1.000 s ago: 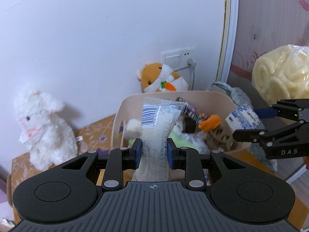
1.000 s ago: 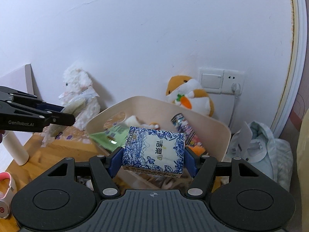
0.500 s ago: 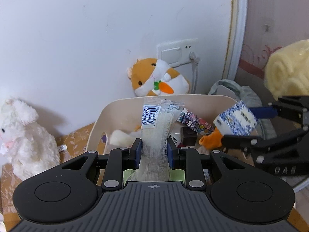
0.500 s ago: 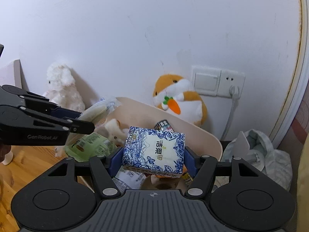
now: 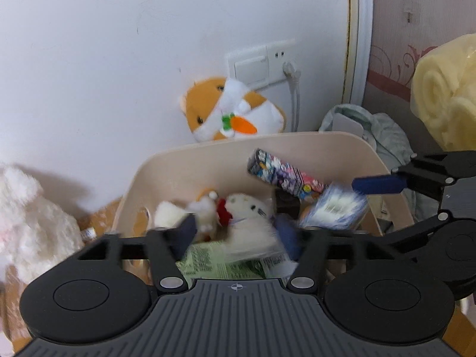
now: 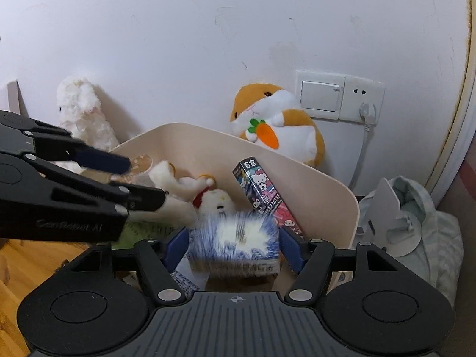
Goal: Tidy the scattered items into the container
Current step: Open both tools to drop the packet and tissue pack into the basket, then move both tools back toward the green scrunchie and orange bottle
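A beige bin (image 5: 208,160) (image 6: 312,190) holds a white plush kitten (image 5: 247,208), a cartoon-printed box (image 6: 264,190) and a green packet (image 5: 208,261). My left gripper (image 5: 238,235) (image 6: 139,181) hangs over the bin, its jaws opening wide. The clear packet (image 5: 255,250) is a blur below them, touching neither pad. My right gripper (image 6: 235,245) is over the bin's right half, jaws opening. The blue-and-white tissue pack (image 6: 235,238) (image 5: 330,211) lies blurred between its fingers, dropping clear of the pads.
An orange hamster plush (image 6: 276,125) leans on the wall behind the bin, below a socket with a plugged cable (image 6: 367,110). A white rabbit plush (image 6: 83,113) sits at the left. Grey-green cloth (image 6: 416,208) and a yellow rolled blanket (image 5: 446,95) crowd the right.
Both grippers moved forward and down over the bin. The left jaws sprang open and let the clear packet fall. The right jaws widened and the tissue pack started dropping.
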Available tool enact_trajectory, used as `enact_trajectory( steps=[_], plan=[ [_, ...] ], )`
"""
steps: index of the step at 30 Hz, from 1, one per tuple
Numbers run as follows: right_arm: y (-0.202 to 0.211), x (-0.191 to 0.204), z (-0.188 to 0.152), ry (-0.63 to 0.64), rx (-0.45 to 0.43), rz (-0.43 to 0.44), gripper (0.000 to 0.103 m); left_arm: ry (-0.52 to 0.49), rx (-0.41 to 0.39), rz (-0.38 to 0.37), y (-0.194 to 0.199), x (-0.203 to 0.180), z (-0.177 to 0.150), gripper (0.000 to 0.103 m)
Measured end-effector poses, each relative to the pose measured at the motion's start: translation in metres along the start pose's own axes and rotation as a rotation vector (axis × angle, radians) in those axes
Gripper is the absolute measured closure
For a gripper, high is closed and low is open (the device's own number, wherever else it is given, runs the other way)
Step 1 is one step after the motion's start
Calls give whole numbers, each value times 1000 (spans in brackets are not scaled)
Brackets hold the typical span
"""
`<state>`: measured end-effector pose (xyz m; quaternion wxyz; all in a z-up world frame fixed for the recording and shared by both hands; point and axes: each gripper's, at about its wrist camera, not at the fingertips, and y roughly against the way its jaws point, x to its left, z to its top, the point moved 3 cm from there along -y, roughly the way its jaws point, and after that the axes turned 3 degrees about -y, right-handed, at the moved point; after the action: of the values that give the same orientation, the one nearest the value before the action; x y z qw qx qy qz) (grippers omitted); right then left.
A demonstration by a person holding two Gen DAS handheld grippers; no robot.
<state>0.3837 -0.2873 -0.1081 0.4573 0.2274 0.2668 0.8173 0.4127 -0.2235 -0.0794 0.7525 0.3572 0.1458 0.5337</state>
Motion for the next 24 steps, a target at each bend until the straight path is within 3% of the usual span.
enact_trajectory(
  steps=[5,7,16,24],
  plan=[
    [7,-2,0,-23,-15,-11,13,-17,-18,0,11,0,0,26],
    [12,-2,0,-34,-23,-17,0,-23,-22,12,16,2,0,25],
    [36,2,-4,-55,-64,26,0,-8,-22,35,48,18,-17,24],
    [54,23,-21,-78,-64,11,0,74,20,63,75,40,-60,24]
  ],
)
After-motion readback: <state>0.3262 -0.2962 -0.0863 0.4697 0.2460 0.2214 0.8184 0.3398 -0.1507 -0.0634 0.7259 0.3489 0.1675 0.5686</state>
